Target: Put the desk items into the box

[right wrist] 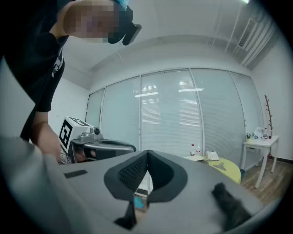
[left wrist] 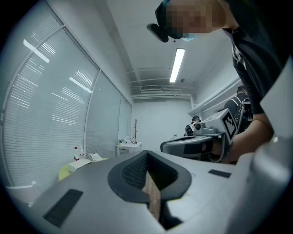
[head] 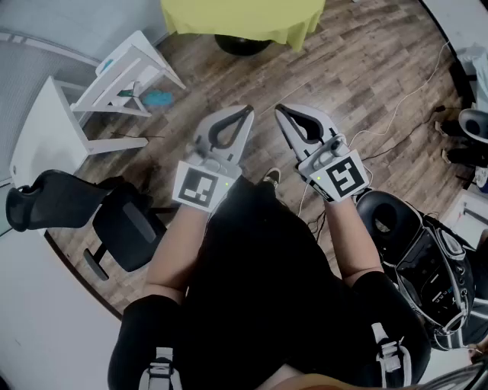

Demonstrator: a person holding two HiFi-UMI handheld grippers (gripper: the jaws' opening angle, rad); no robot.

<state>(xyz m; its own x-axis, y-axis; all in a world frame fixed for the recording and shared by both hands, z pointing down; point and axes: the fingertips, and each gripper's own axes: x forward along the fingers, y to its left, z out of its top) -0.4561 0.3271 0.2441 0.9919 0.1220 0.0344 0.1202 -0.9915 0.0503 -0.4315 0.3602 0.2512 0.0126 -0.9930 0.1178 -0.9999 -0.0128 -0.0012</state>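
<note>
The yellow table [head: 244, 23] stands well ahead of both tongs, and no box or desk item shows near them, so weight, stiffness and a place to grip cannot be judged yet. The left tongs [head: 248, 113] and right tongs [head: 278, 109], side by side, are closed on nothing.

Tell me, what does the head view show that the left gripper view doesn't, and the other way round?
Only the head view: a black office chair and the left tool's marker cube. Only the left gripper view: the ceiling light and window blinds. Both: the left tool and right tool, each shut and empty, plus the yellow table.
</note>
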